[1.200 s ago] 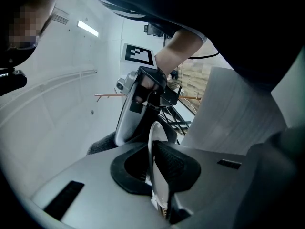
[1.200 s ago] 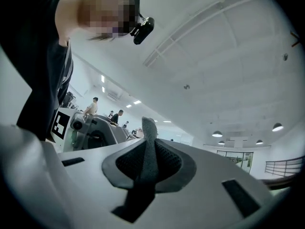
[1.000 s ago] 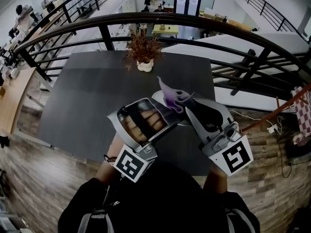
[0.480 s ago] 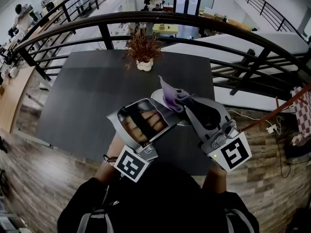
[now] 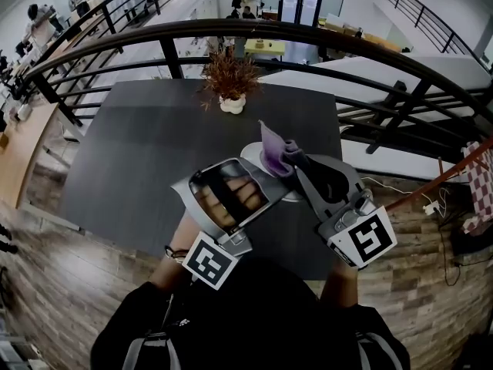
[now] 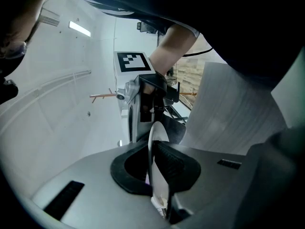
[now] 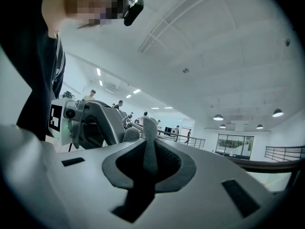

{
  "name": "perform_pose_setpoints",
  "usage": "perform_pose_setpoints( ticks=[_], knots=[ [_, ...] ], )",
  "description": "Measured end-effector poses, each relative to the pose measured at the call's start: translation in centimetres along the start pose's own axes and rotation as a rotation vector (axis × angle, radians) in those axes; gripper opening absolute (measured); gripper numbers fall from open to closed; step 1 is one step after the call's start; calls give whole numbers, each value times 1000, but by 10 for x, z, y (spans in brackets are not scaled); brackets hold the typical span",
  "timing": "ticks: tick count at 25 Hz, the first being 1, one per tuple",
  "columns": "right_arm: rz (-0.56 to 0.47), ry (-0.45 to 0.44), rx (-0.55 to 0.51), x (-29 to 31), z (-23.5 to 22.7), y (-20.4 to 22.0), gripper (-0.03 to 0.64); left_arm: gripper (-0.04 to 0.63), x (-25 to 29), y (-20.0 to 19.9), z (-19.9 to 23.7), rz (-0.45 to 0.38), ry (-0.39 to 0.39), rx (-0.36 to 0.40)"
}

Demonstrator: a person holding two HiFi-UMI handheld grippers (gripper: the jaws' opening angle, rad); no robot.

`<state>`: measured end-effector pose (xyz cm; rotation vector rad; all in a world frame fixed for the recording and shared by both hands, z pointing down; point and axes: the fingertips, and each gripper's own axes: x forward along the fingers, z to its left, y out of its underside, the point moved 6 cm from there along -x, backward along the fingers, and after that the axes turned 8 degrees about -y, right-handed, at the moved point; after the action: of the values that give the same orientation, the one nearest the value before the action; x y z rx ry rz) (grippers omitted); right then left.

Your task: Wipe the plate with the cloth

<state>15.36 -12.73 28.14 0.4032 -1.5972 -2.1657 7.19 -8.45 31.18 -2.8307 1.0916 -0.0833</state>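
I am pinching the plate [image 6: 156,142] by its rim in my left gripper [image 5: 266,182] and the cloth [image 5: 275,153] in my right gripper [image 5: 296,163]; holding the plate steady and sweeping the cloth flat seems wisest.

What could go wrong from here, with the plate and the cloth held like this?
1. The left gripper has its jaws on the plate only at its rim. A firm push from the cloth could lever the plate loose, and it might drop onto the table.
2. The right gripper seems to pinch just a thin fold of the cloth. Dragging it across the plate could pull it free.
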Motion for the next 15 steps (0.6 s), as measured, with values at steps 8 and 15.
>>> perform_pose_setpoints(
  ticks=[8, 15],
  knots=[
    [22, 49, 32, -4, -7, 9, 40, 23, -3, 0, 2, -3, -8, 1],
    [59, 94, 23, -12, -17, 17, 40, 25, 0, -3, 3, -3, -9, 7]
  ],
)
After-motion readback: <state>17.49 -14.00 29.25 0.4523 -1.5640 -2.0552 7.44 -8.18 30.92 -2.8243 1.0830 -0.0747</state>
